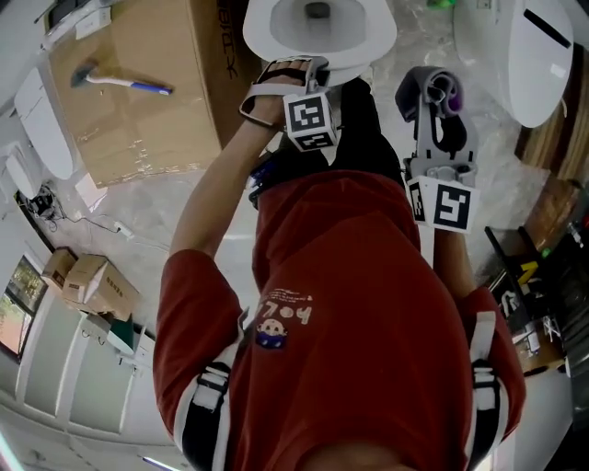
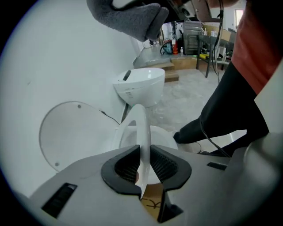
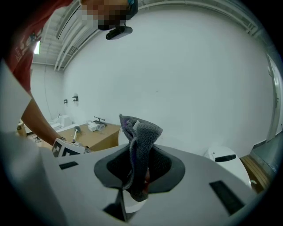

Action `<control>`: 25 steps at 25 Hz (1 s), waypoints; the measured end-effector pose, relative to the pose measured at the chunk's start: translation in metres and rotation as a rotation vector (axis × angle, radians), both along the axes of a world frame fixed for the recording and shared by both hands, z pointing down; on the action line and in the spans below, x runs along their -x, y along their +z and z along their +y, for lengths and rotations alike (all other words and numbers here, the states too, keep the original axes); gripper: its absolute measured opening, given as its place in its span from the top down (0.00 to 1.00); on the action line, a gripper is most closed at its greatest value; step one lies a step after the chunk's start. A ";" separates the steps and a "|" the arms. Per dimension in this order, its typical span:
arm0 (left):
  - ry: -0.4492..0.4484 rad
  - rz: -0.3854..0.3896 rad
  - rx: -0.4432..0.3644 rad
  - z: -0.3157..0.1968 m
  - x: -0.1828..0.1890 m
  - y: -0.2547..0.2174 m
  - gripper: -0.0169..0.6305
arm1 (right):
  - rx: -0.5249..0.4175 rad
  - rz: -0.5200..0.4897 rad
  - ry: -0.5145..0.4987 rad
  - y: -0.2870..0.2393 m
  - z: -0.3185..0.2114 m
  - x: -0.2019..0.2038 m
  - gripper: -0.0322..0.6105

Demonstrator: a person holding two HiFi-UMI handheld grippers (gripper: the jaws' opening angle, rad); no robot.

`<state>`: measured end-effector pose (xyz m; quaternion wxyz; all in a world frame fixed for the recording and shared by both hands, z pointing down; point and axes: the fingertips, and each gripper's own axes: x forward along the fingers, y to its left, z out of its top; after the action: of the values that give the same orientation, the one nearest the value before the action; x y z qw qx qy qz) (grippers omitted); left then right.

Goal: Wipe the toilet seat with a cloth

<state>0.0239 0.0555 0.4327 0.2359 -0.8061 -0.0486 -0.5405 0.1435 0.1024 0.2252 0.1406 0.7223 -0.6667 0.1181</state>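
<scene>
At twelve o'clock in the head view stood the toilet bowl point(image 1: 317, 23), and our left gripper point(image 1: 293, 66) reached to the six-o'clock edge of the toilet seat point(image 1: 262, 32). In the left gripper view the white rim of the seat ran edge-on between the two jaws. Both ribbed pads appeared to lie against its faces, so we read those tongs as clenched on the seat. Whether the seat lay flat on the bowl or was lifted off it, we could not tell. Our right gripper point(image 3: 140, 161) was clamped on the grey cloth point(image 3: 141, 132), which stood up in a folded tuft from between the jaws. Seen from above, the cloth hung at about four o'clock of the bowl, well apart from the seat. A second white toilet point(image 1: 538, 55) sat at three o'clock and a cardboard box point(image 1: 138, 83) at nine. We judged the task barely begun. The cloth was in hand and the seat was gripped, but no wiping contact showed, so the whole wipe of the seat was left to do.
</scene>
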 end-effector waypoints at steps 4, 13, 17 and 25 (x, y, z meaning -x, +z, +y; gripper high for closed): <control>0.015 -0.014 0.065 0.028 0.009 0.036 0.83 | 0.059 -0.018 0.005 0.032 0.020 0.025 0.84; 0.081 -0.061 0.143 0.074 0.029 0.133 0.80 | 0.170 -0.013 -0.019 0.120 0.040 0.049 0.84; 0.099 -0.081 0.158 0.081 0.040 0.177 0.79 | 0.209 -0.048 -0.043 0.162 0.046 0.068 0.84; 0.080 -0.106 0.178 0.092 0.041 0.254 0.80 | 0.292 -0.036 -0.078 0.226 0.059 0.069 0.84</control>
<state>-0.0171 0.1474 0.6865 0.1815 -0.7915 -0.1410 -0.5663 0.0749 0.1614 0.4516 0.2367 0.6654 -0.6726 0.2209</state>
